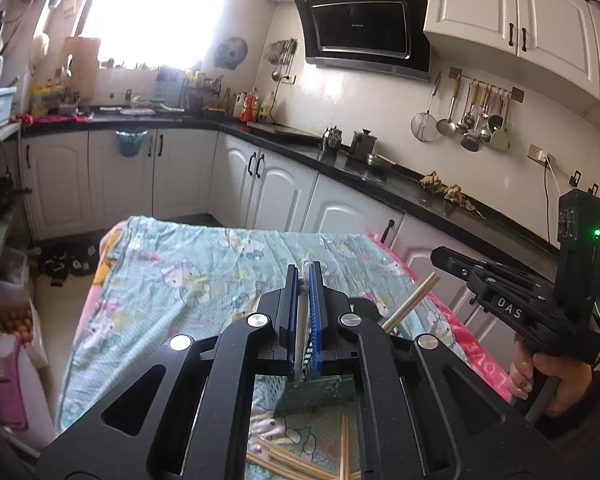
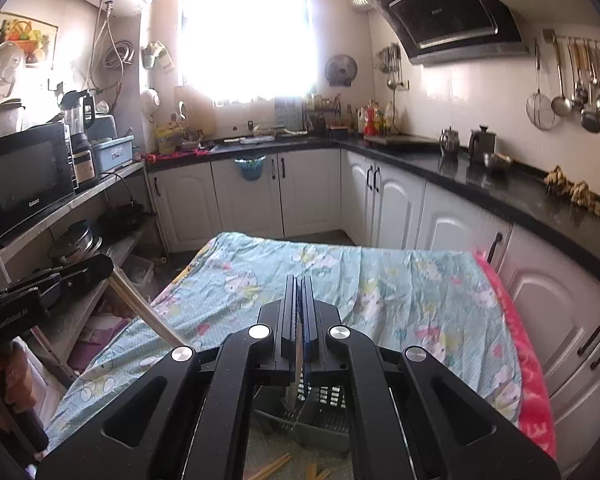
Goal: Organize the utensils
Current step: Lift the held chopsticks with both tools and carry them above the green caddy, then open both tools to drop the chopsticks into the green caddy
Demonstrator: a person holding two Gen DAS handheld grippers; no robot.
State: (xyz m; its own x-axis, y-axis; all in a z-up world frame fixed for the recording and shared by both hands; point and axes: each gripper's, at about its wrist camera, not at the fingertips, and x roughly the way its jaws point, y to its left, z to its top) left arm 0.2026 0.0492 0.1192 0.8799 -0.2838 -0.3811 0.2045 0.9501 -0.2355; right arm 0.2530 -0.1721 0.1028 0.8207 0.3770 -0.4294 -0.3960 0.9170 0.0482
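Note:
My left gripper (image 1: 305,270) is shut on a pale wooden chopstick (image 1: 299,336) that hangs down between its blue pads over the table; it also shows in the right wrist view (image 2: 148,312). My right gripper (image 2: 299,282) is shut on another chopstick (image 2: 298,356), held above a dark slotted utensil basket (image 2: 324,420). The basket also shows under the left gripper (image 1: 312,396). The right gripper's chopstick sticks out in the left wrist view (image 1: 410,302). Several loose chopsticks (image 1: 300,460) lie on the cloth near the front edge.
The table is covered by a light blue cartoon-print cloth (image 2: 400,292) over a pink blanket (image 2: 528,360). White cabinets with a black counter (image 2: 480,184) run behind and to the right. Shelves with a microwave (image 2: 24,176) stand on the left.

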